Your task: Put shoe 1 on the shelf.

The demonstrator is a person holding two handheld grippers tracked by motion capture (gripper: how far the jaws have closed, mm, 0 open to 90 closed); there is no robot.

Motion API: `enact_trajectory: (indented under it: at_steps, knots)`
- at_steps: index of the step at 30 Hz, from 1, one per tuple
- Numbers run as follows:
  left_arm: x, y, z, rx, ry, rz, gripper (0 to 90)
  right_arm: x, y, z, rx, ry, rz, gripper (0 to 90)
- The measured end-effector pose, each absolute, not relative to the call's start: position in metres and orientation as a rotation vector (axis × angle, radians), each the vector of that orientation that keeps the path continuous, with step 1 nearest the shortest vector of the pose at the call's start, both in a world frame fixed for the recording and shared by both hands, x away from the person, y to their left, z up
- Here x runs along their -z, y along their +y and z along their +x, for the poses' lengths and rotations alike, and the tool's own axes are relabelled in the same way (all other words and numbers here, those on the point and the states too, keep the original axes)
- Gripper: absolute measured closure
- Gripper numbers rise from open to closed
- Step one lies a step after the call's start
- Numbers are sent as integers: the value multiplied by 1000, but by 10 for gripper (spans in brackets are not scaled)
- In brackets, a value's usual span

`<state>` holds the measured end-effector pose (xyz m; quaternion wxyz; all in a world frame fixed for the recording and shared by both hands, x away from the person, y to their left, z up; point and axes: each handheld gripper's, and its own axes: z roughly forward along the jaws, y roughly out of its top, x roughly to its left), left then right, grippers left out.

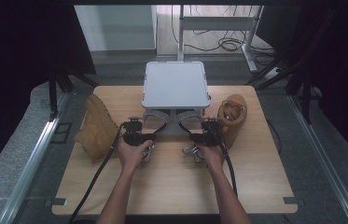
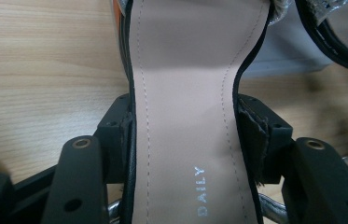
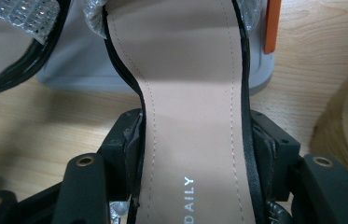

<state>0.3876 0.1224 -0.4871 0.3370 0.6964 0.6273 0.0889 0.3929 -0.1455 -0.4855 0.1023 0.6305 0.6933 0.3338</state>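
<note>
Pale wood table [image 1: 171,186], grey carpet around, left tongs [image 2: 188,135] and right tongs [image 3: 195,140] each clamping a sandal

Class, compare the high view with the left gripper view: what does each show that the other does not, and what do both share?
High view alone: both tan boots, the left boot lying on its side and the right boot upright, plus the person's forearms. Left gripper view alone: the word DAILY printed on the sandal's insole. Shared: the wooden table, the grey stand, and the left gripper clamping that sandal.

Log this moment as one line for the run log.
left tongs: shut on left sandal | right tongs: shut on right sandal | sandal toes: at grey stand | tan boots: flank sandals
</note>
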Motion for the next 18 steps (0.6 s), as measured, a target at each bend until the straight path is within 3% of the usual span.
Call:
enact_trajectory:
  at_steps: [18]
  knots:
    - [498, 111, 402, -244, 1677, 1785, 432, 494, -128, 413, -968, 1974, 1937, 425]
